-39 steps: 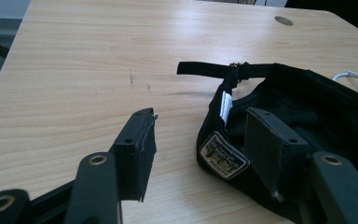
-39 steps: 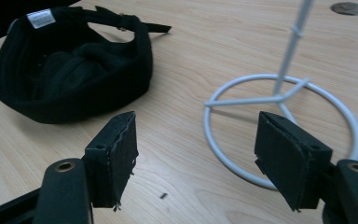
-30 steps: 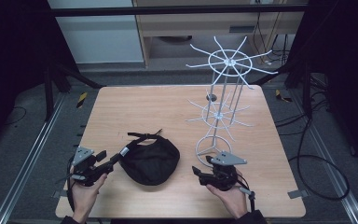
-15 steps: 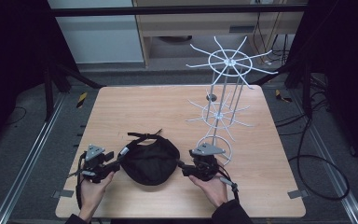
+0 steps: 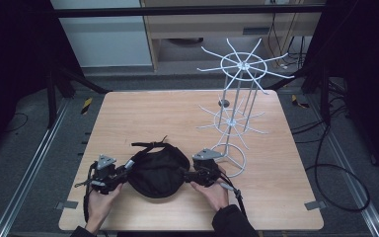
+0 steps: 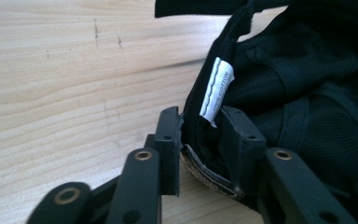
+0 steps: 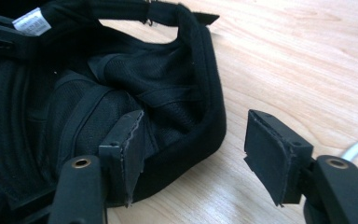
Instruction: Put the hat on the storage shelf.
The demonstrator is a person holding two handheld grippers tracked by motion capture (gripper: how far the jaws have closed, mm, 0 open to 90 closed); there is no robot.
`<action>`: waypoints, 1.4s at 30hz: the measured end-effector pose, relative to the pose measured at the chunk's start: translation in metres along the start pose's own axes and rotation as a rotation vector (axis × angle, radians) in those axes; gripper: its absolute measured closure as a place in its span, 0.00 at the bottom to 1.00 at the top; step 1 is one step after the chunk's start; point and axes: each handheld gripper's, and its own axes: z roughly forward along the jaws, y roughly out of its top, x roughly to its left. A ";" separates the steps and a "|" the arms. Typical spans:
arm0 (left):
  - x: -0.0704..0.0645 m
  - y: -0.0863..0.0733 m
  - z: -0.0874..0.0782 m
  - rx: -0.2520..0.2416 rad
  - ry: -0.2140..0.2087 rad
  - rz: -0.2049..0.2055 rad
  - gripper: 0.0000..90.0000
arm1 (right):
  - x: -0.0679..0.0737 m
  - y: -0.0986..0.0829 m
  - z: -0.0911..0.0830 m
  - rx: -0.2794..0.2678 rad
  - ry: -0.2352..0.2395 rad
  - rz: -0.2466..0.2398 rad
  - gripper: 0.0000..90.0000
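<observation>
We see a black cap (image 5: 159, 170) lying upside down on the wooden table (image 5: 177, 113), between the two grippers. The left gripper (image 5: 121, 170) has its jaws drawn narrow on the cap's rim; in the left gripper view the rim's edge, with a white label (image 6: 216, 91) just above it, sits pinched between the two black pads (image 6: 170, 140). The right gripper (image 5: 190, 175) meets the cap's opposite edge with its jaws spread wide: in the right gripper view one pad (image 7: 128, 149) lies over the cap's hollow interior and the other (image 7: 270, 151) stands outside the rim above bare wood, not yet gripping. Beyond the right gripper, close by, we note the ring base of a white wire rack (image 5: 234, 118).
</observation>
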 end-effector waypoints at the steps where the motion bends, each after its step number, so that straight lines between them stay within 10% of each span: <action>1: 0.000 0.000 0.000 0.004 0.002 0.001 0.78 | 0.000 0.000 0.001 0.003 0.002 0.004 0.44; 15: -0.004 -0.004 0.002 0.038 -0.008 0.022 0.86 | -0.001 -0.003 0.018 0.094 -0.007 0.025 0.59; 21: -0.006 -0.005 0.003 0.042 -0.022 0.024 0.87 | -0.004 -0.003 0.020 0.117 -0.042 0.025 0.81; 27: -0.015 -0.006 0.003 0.038 -0.050 0.035 0.87 | -0.001 0.001 0.007 0.046 -0.046 0.011 0.93; 34: -0.029 -0.003 0.010 0.031 -0.076 0.046 0.89 | 0.017 0.022 -0.033 -0.134 0.026 -0.114 0.94; 42: -0.031 0.004 0.024 0.009 -0.086 0.011 0.90 | 0.036 0.019 -0.048 -0.165 0.116 -0.246 0.94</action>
